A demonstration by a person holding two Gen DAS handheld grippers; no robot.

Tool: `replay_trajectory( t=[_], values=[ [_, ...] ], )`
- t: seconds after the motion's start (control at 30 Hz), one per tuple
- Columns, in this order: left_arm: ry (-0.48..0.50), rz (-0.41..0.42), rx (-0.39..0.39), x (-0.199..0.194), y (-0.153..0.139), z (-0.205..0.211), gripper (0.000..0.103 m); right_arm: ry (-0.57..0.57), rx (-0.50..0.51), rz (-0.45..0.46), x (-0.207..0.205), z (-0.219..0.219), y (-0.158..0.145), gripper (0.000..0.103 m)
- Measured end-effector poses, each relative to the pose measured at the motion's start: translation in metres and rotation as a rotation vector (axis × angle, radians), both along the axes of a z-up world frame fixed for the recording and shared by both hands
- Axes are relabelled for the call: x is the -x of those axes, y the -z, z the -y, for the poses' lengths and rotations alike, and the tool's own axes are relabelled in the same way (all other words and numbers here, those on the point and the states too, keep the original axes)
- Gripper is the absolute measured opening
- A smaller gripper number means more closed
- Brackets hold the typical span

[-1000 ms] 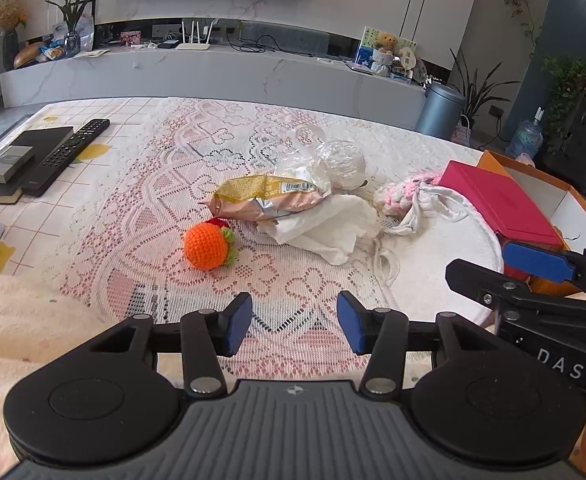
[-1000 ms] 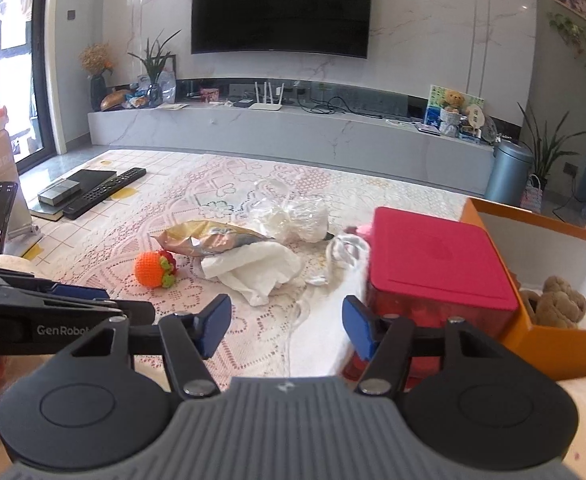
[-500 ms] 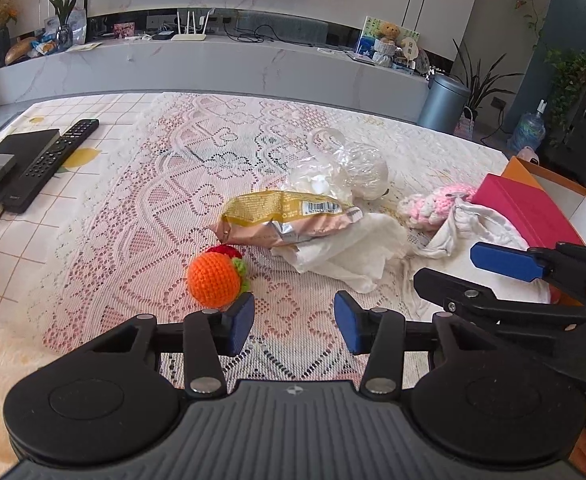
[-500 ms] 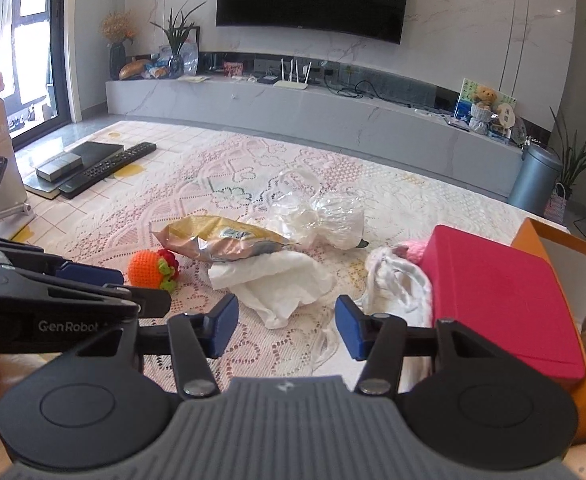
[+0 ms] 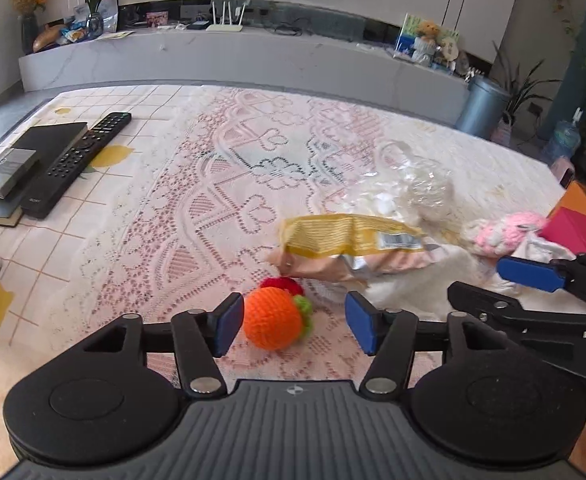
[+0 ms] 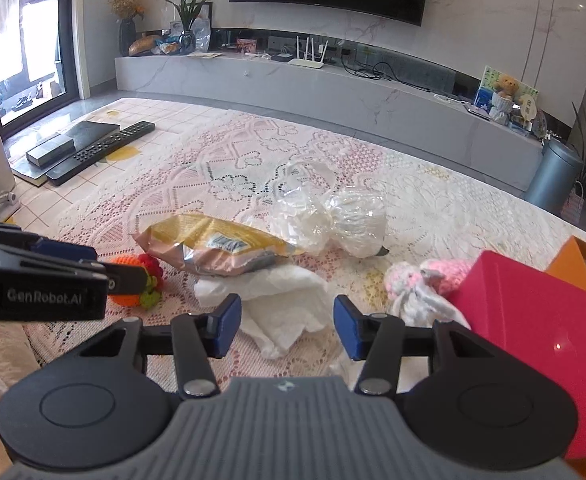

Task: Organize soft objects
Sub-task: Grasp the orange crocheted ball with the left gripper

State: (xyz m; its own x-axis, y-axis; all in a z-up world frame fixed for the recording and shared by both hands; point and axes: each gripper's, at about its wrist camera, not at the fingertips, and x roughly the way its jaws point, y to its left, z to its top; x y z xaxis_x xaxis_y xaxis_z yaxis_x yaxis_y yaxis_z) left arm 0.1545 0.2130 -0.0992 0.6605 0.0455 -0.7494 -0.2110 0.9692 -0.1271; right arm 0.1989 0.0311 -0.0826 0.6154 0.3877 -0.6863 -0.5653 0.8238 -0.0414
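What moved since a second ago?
Both tools came closer to the pile. The left tool has just been opening its jaws, and the orange crochet fruit now sits between them, not gripped. The right tool hangs open over the white cloth. The snack bag stayed put.

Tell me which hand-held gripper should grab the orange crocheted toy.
Left. The left hand-held gripper already straddles the orange crocheted toy with its jaws open; the right hand-held gripper is over the white cloth instead.
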Motion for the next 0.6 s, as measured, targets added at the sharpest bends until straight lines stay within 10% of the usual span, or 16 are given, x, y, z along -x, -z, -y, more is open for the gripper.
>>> replay_trajectory(
  t=[0.6],
  values=[
    [0.022,-0.058,0.022,-0.012,0.022,-0.005,0.051,-0.082,0.072,0.005,-0.015,-0.023,0.009,0.074]
  ],
)
